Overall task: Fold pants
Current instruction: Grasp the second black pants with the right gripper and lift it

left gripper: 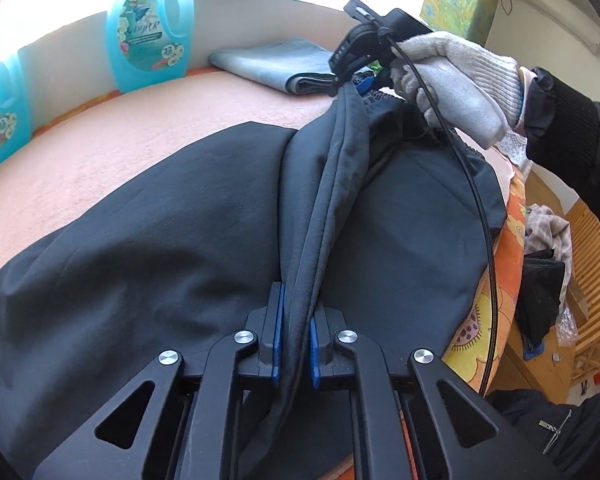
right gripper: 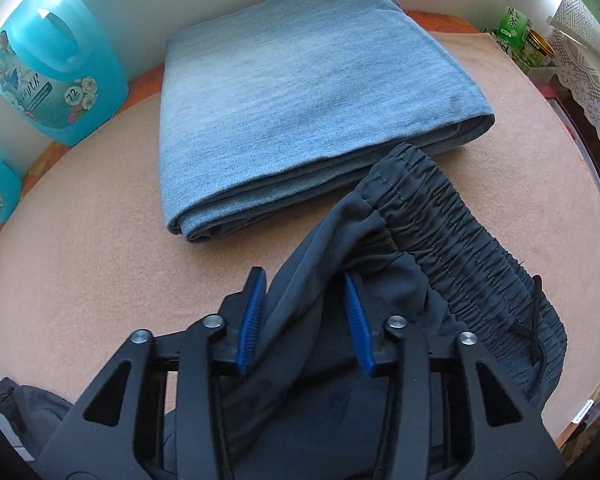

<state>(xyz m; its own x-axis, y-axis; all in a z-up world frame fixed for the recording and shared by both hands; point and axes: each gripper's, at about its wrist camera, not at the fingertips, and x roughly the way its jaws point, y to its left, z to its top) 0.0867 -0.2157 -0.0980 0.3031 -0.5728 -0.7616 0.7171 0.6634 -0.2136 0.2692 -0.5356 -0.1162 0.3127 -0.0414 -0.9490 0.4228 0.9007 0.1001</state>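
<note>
Dark pants [left gripper: 180,208] pinched by both tools along one raised ridge of cloth, above the peach-covered worktop [left gripper: 100,140].

The left tool [left gripper: 296,320] is pressed together on the fold; the right tool [right gripper: 304,312], in a gloved hand [left gripper: 452,80], pinches fabric just beside the elastic waistband [right gripper: 460,240], probably to carry one half over the other. Folded jeans [right gripper: 300,92] lie just beyond the waistband; detergent bottles [left gripper: 148,36] stand along the back, with open worktop to the left.
</note>
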